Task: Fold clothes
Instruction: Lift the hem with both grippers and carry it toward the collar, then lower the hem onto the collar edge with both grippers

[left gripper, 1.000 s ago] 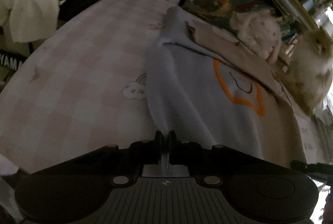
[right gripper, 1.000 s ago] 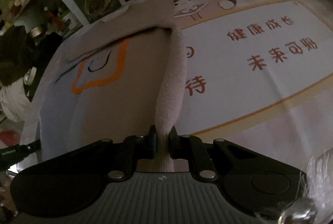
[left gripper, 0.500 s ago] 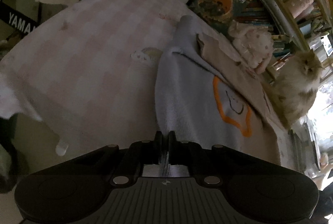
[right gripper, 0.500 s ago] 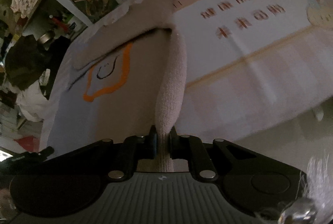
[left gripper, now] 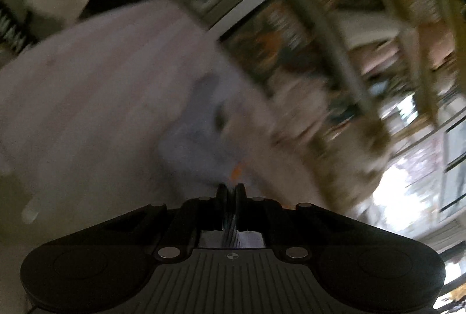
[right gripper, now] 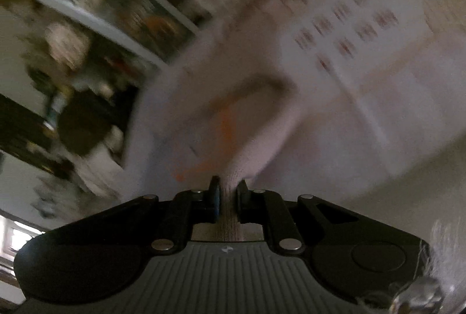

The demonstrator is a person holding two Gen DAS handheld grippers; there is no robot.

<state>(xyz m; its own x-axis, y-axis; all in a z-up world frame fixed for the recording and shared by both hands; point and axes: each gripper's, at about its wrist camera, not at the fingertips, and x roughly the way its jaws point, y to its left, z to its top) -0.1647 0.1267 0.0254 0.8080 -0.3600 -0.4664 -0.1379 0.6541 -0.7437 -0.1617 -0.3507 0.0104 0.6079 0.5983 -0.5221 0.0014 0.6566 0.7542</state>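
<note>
Your bed (left gripper: 87,98) fills most of both blurred views, its pale pink cover running far and left, with a bookshelf (left gripper: 335,31) beyond the far edge. The garment (left gripper: 201,136), grey-blue with orange trim, lies on the bed and rises toward you from the cover. Your left gripper (left gripper: 229,191) is clenched on its near edge. Your right gripper (right gripper: 227,191) is clamped on a beige knit cuff (right gripper: 256,145) of the same garment.

Dim, heavily motion-blurred fisheye views; window (left gripper: 407,197) glare lower right.
</note>
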